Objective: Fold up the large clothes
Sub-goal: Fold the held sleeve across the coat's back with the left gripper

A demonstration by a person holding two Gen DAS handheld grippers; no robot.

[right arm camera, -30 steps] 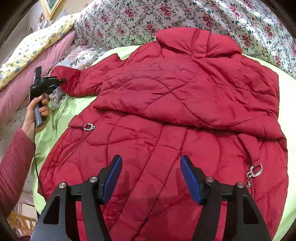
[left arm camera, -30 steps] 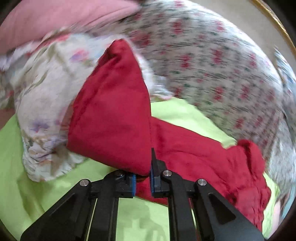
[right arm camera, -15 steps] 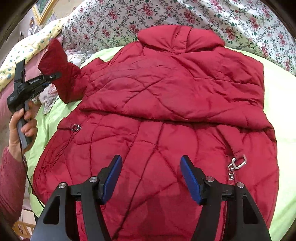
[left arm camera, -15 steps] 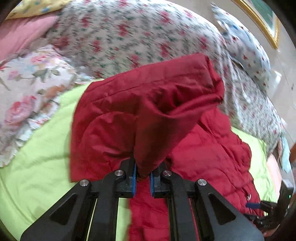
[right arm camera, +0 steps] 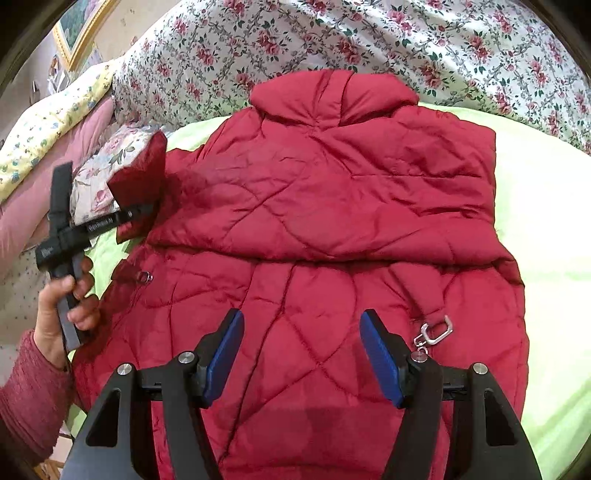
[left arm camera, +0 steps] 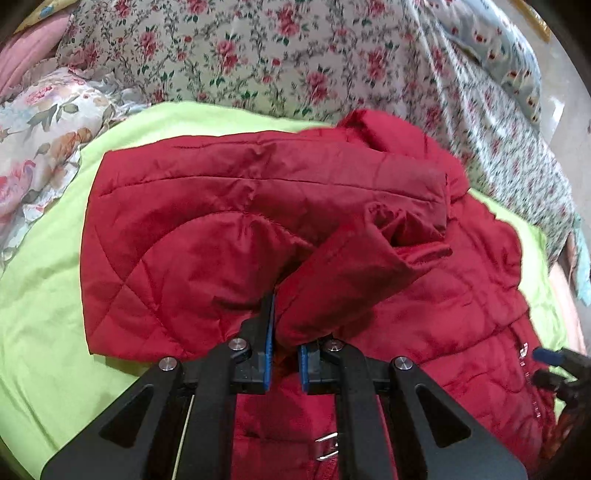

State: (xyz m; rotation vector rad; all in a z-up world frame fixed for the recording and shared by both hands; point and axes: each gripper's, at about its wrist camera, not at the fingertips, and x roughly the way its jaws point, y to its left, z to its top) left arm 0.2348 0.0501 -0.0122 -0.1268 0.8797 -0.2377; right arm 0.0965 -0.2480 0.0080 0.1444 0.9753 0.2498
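The cuff of the sleeve [left arm camera: 332, 280] is pinched between the closed jaws of the left gripper [left arm camera: 284, 354]. The red jacket [right arm camera: 332, 206] is spread on the green sheet [right arm camera: 546, 229]. The right gripper [right arm camera: 301, 354] is held wide open above it, nothing gripped.

The jacket [right arm camera: 332, 229] is deep red, stitched in a wavy quilted pattern, with silver metal clips. It lies on a lime-green sheet [right arm camera: 546, 206]. Behind it the bedspread [right arm camera: 369, 33] is white with small red roses and green leaves. A pillow [left arm camera: 33, 140] shows larger pastel flowers. Both tools are black with blue pads [right arm camera: 225, 354]. The person's sleeve [right arm camera: 29, 398] is dull pinkish red.
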